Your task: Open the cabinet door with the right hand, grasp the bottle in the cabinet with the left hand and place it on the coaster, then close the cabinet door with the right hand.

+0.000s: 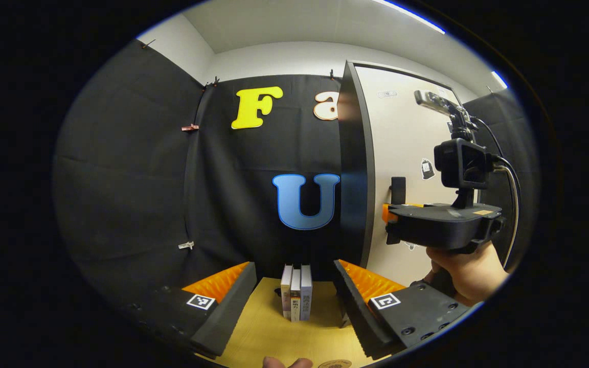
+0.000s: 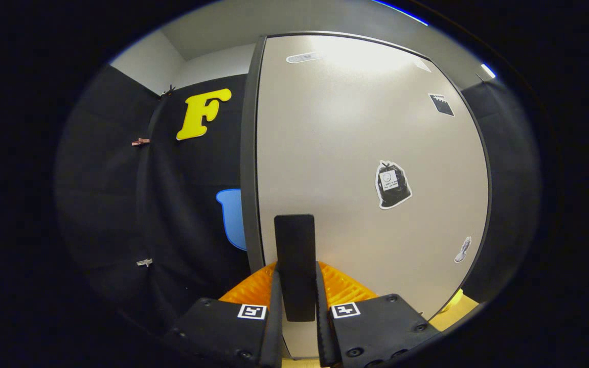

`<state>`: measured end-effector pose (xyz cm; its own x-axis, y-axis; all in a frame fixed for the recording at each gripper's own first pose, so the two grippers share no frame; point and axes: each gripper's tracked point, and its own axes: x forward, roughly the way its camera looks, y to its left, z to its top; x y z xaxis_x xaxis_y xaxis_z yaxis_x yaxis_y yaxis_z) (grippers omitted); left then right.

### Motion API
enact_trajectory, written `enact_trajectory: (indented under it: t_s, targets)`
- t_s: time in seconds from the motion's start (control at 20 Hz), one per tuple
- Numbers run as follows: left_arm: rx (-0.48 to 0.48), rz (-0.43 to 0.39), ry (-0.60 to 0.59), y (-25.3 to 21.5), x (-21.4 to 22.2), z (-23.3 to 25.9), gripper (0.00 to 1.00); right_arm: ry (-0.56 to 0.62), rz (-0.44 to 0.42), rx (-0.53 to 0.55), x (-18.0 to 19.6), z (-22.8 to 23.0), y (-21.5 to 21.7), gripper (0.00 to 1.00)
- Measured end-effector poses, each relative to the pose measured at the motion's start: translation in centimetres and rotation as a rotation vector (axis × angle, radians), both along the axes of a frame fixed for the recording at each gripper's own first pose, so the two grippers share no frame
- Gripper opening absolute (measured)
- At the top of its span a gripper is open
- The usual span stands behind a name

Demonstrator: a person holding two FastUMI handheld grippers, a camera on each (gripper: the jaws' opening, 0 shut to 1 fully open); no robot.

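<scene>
right hand-held gripper [image 2: 297,306] is pinching the door handle [image 2: 294,255], cabinet door [image 2: 366,153] not visibly swung out yet. left hand-held gripper [image 1: 294,286] waits spread over the bench [image 1: 274,332]. bottle's hidden, coaster [image 1: 334,364] empty, so basically everything's left.

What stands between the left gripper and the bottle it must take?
The cabinet door, which looks closed, stands between the left gripper and the cabinet's inside. The right gripper has its jaws shut on the handle.

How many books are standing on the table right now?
3, upright side by side on the table between the left gripper fingers, beside the cabinet door: left book, middle, right. Others may be hidden.
</scene>
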<state>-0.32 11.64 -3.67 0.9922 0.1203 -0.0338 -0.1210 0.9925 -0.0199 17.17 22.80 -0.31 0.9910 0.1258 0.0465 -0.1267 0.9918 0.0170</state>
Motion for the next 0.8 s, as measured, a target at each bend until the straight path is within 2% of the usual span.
enact_trajectory:
  t_s: [0.05, 0.15, 0.2, 0.25, 0.3, 0.55, 0.8]
  targets:
    - [-0.003, 0.002, 0.001, 0.0, -0.2, -0.2, 0.95, 0.001, 0.006, 0.015, -0.2, 0.1, 0.0, 0.31]
    - [-0.006, 0.005, 0.006, -0.1, -0.5, -0.2, 0.95, 0.026, 0.045, 0.036, -0.4, 0.0, 0.1, 0.17]
    - [-0.007, 0.005, 0.008, -0.2, -0.7, -0.1, 0.95, 0.033, 0.063, 0.037, -0.5, -0.1, 0.0, 0.17]
    - [-0.006, 0.007, 0.007, -0.1, -0.6, -0.1, 0.95, 0.039, 0.074, 0.032, -0.7, 0.0, 0.0, 0.11]
    - [-0.004, 0.01, 0.006, -0.1, -0.6, 0.1, 0.95, 0.04, 0.088, 0.026, -1.2, 0.0, 0.0, 0.17]
    - [0.003, 0.014, -0.013, 0.1, 0.6, 1.4, 0.94, 0.055, 0.204, 0.059, -5.5, 1.3, 0.2, 0.17]
    - [0.045, 0.009, -0.024, -1.9, 0.1, 2.0, 0.95, 0.07, 0.283, 0.057, -9.2, 1.4, -2.5, 0.17]
